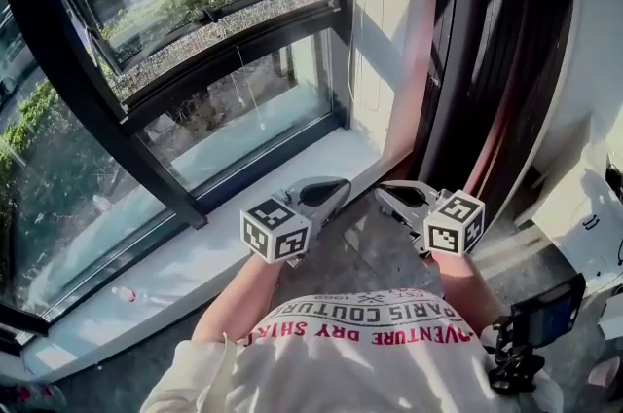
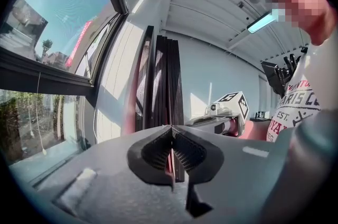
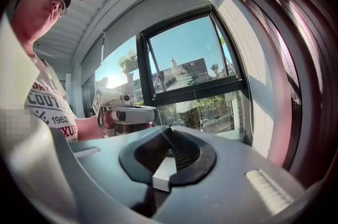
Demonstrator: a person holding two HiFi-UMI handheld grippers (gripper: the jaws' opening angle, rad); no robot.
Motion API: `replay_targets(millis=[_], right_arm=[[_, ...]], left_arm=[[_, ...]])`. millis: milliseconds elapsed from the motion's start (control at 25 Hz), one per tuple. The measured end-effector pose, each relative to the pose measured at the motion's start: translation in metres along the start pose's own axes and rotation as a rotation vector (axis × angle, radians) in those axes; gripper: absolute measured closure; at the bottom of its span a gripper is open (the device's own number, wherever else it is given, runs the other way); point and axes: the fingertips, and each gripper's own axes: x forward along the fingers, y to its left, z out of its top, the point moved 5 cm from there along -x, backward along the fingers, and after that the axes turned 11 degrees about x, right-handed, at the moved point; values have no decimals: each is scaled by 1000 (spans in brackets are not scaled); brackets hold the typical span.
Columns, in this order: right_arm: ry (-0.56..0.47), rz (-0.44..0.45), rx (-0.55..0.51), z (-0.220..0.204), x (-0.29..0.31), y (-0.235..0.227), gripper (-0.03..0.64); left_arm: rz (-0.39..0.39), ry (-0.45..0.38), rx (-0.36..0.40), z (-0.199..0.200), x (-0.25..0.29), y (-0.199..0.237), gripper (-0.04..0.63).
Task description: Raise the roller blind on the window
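Observation:
A thin white pull cord (image 1: 247, 85) with a small weight hangs in front of the lower window pane (image 1: 234, 114); the left gripper view shows this cord (image 2: 38, 112) at its left. A second cord (image 1: 352, 41) hangs by the white side wall. In the right gripper view a pale grey blind (image 3: 158, 14) covers the top of the window. My left gripper (image 1: 329, 191) and right gripper (image 1: 389, 195) are held side by side over the sill, near my chest, well short of both cords. Both are shut with nothing between the jaws.
The white sill (image 1: 195, 255) runs under the black window frame (image 1: 88, 80). Tall dark panels (image 1: 467, 60) lean in the corner to the right of the window. A black device on a mount (image 1: 540, 319) and white equipment (image 1: 584, 226) sit at the lower right.

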Motion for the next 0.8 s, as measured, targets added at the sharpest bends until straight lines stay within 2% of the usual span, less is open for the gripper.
replay_targets(millis=[800], right_arm=[[-14,-19,23,-15,-20,3,615]], left_arm=[[-25,25,-2,-3,7,-24,595]])
